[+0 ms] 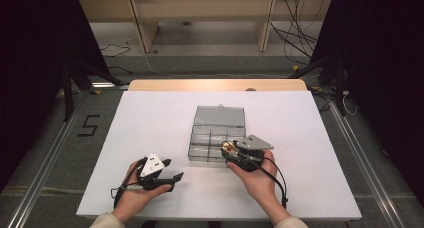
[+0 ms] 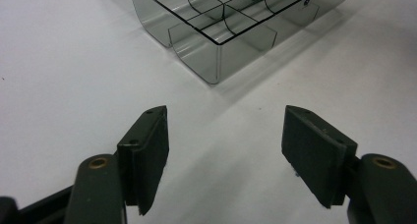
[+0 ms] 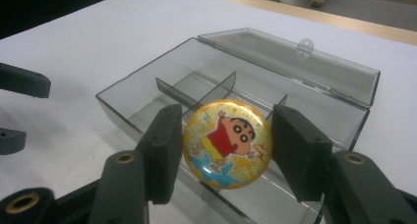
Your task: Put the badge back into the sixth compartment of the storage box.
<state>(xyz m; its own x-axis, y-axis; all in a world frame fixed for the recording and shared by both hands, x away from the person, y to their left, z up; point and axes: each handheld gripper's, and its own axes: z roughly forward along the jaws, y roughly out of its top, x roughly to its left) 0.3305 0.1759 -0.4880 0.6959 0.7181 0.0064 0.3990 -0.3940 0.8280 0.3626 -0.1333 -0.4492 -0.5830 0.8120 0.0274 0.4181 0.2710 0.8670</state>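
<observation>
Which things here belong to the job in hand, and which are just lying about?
In the job:
- round cartoon badge, gripped between the right gripper's jaws
- clear compartment box, lid open, under the badge

Just about:
- left gripper, open, holding nothing
- white table
- cables on the floor
- wooden shelf unit behind

Yellow cartoon badge (image 3: 227, 143) (smoky-grey box (image 3: 147, 94))

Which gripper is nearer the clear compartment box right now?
Right. The right gripper, holding a round badge, sits over the compartment box's near edge; the left gripper rests open, well off to its side.
</observation>
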